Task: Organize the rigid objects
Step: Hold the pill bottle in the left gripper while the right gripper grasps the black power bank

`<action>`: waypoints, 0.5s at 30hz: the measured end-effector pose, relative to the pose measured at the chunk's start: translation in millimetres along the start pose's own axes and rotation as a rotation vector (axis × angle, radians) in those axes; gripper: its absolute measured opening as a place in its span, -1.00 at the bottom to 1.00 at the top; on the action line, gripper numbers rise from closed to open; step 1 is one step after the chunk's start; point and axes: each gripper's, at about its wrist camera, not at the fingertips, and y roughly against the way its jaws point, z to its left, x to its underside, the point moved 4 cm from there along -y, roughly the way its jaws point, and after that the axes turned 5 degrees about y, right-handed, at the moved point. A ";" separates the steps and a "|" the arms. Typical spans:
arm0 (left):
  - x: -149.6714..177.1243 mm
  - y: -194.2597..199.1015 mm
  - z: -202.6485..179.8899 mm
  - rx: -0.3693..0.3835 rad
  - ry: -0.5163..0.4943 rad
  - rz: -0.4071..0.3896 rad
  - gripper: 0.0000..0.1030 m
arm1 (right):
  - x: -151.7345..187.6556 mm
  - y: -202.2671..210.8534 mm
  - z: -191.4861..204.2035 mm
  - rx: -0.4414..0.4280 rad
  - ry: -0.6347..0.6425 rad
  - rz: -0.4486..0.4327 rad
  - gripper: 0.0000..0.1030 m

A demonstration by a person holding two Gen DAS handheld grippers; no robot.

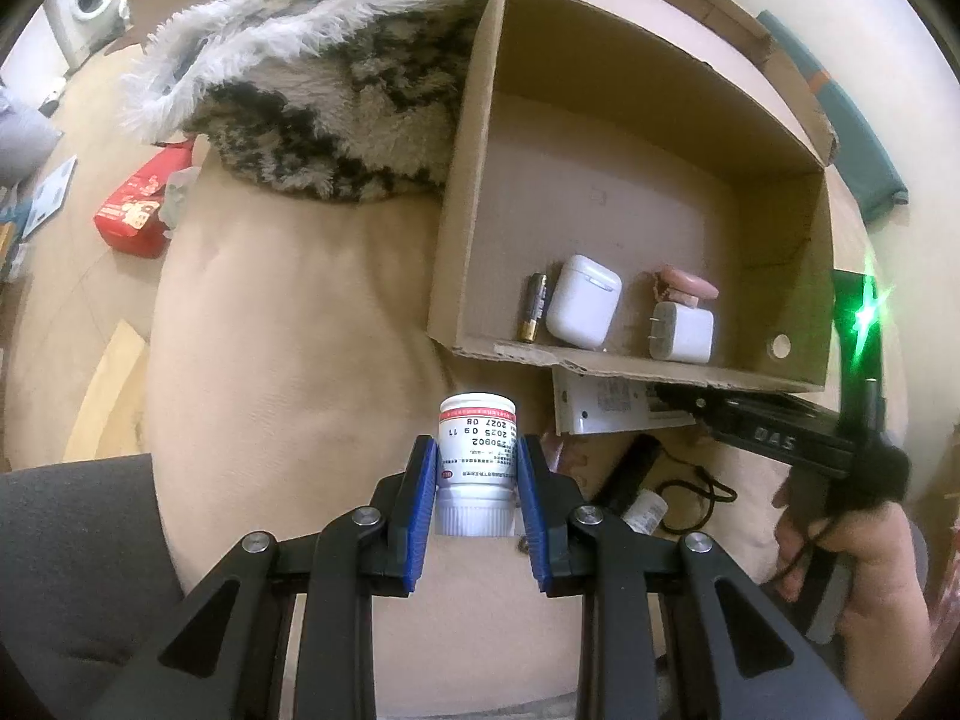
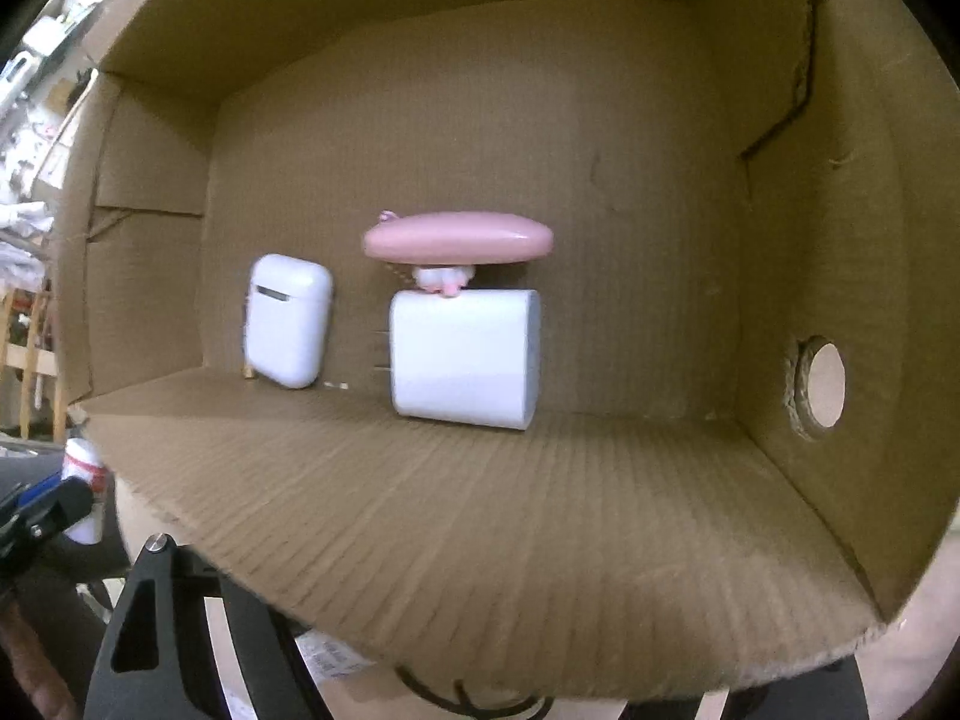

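pill bottle (image 1: 477, 468) clamped betw left fingers (image 1: 424, 483), near cardboard box (image 1: 600, 360); right fingers hidden, state unclear

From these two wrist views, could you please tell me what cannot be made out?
- Right tongs: in the right wrist view the cardboard box covers their tips, so open or shut is unknown.
- Battery: in the right wrist view it is hidden behind the earbud case.
- Bottle held in the left tongs: label print too small and upside down.
- Items under the box, left wrist view: cut off by its front edge.
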 end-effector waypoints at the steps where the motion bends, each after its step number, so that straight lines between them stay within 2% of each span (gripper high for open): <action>1: 0.0 -0.2 0.2 -0.004 -0.001 -0.001 -0.53 | 1.0 2.2 0.8 -0.008 -0.006 -0.005 0.67; 11: 0.1 -3.1 3.5 -0.047 -0.005 -0.017 -0.53 | 19.0 28.3 13.8 -0.044 -0.030 -0.029 0.67; 15: 0.9 -0.8 5.2 -0.067 -0.011 -0.032 -0.53 | 40.3 39.6 15.4 -0.081 -0.074 -0.046 0.67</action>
